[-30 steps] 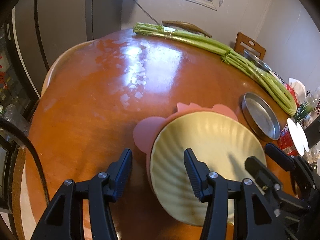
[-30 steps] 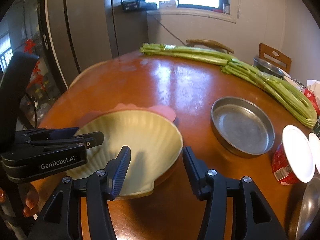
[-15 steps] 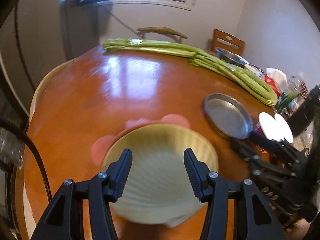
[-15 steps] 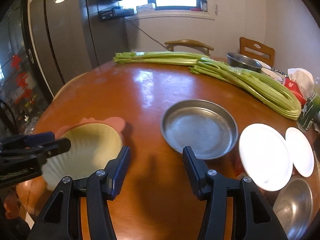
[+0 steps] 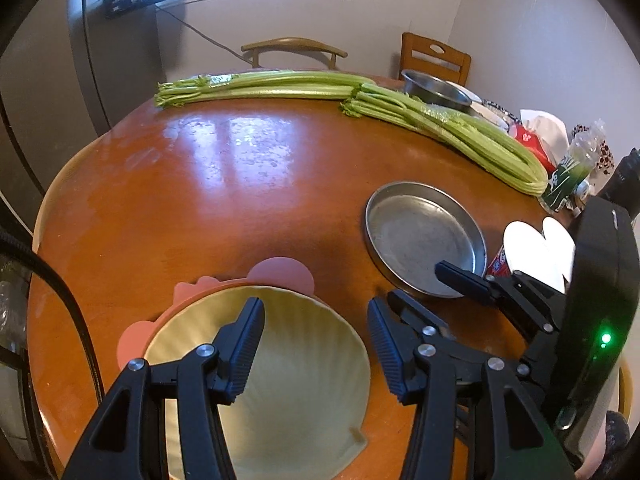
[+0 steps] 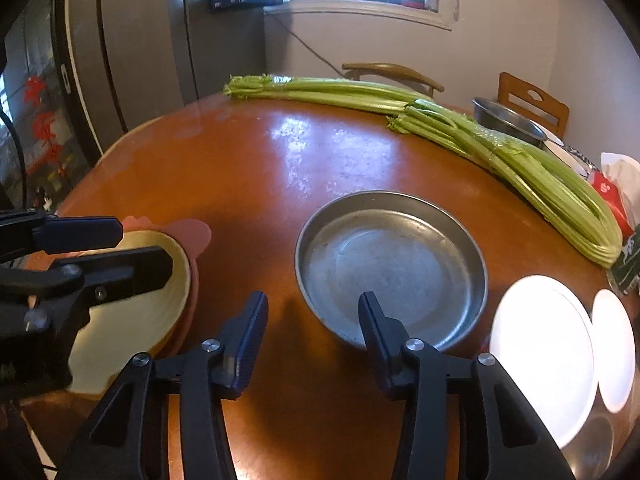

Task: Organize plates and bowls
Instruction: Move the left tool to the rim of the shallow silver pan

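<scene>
A yellow shell-shaped plate (image 5: 288, 392) lies on a pink plate (image 5: 280, 276) near the front of the round wooden table (image 5: 200, 208). My left gripper (image 5: 316, 344) hovers open over it, touching nothing. From the right wrist view, the left gripper (image 6: 132, 250) is over the yellow plate (image 6: 136, 320) and the pink plate (image 6: 192, 232). My right gripper (image 6: 312, 340) straddles the near rim of a round metal pan (image 6: 392, 264). Its jaws are closing, with one finger over the pan and one outside; the pads do not press. The left wrist view also shows the right gripper (image 5: 434, 294) at the pan (image 5: 420, 236).
Two long celery bunches (image 6: 500, 148) run across the back of the table. White-lidded cups (image 6: 540, 356) stand right of the pan, with a metal bowl (image 6: 592, 452) at the front right. Another metal bowl (image 5: 436, 88), packets and two chairs are at the far right.
The right gripper has moved right, from the yellow plate to the metal pan, and its jaws have narrowed. The left gripper has shifted from the plate's left rim to above its middle.
</scene>
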